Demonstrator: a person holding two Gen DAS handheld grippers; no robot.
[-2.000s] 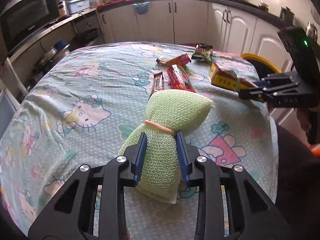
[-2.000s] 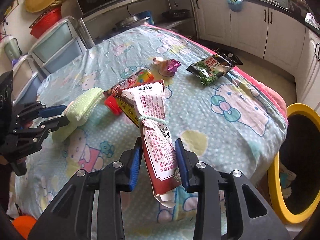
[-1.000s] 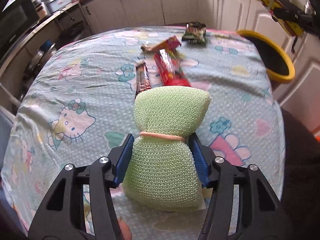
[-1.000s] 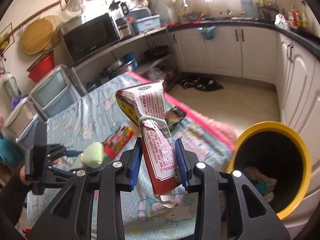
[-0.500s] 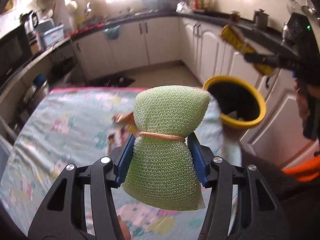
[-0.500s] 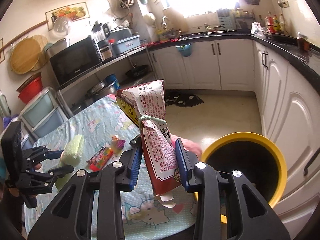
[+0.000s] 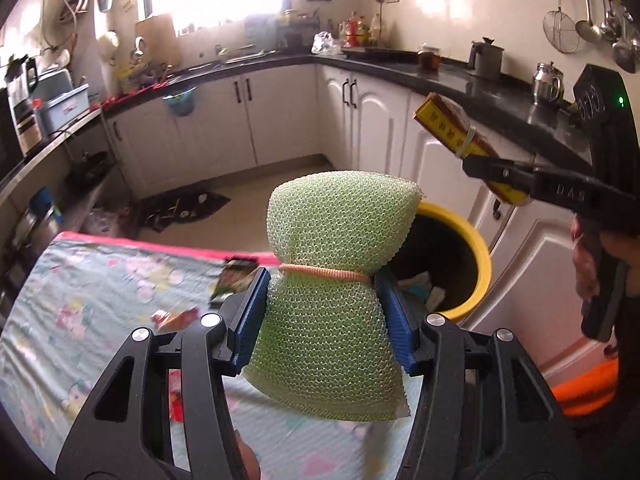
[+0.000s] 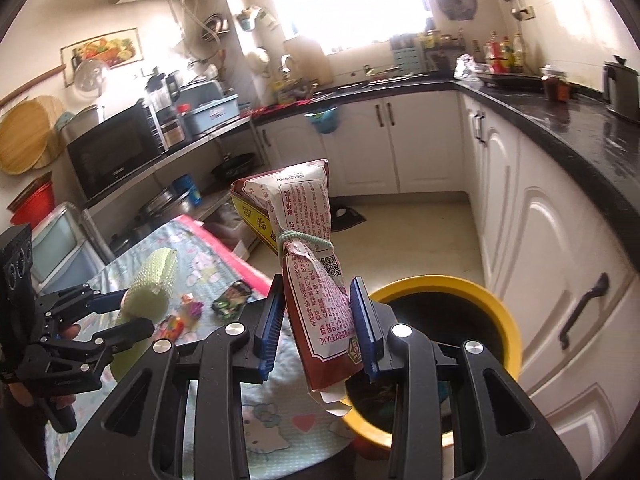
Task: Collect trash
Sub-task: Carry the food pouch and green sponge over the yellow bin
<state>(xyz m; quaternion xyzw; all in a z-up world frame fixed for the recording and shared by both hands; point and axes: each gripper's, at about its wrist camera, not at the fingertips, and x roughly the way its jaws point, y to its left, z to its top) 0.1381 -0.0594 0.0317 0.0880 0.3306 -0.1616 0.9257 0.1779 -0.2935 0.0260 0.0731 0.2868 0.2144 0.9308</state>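
Left gripper [image 7: 320, 316] clamped green mesh sponge [image 7: 336, 296]; right gripper [image 8: 318, 326] clamped red packet [image 8: 312, 272]. Yellow bin [image 8: 496, 320] lower right: centre each item over its opening before releasing.

- The right gripper [image 8: 318, 322] clamps a red-and-white snack bag [image 8: 310, 264] (tied with a pale green band), held above the rim of the yellow bin [image 8: 508, 320].
- At left, the left gripper [image 8: 120, 314] grips a green mesh sponge [image 8: 154, 280] over the patterned tablecloth [image 8: 200, 256].
- Small wrappers [image 8: 231, 298] lie on the cloth.
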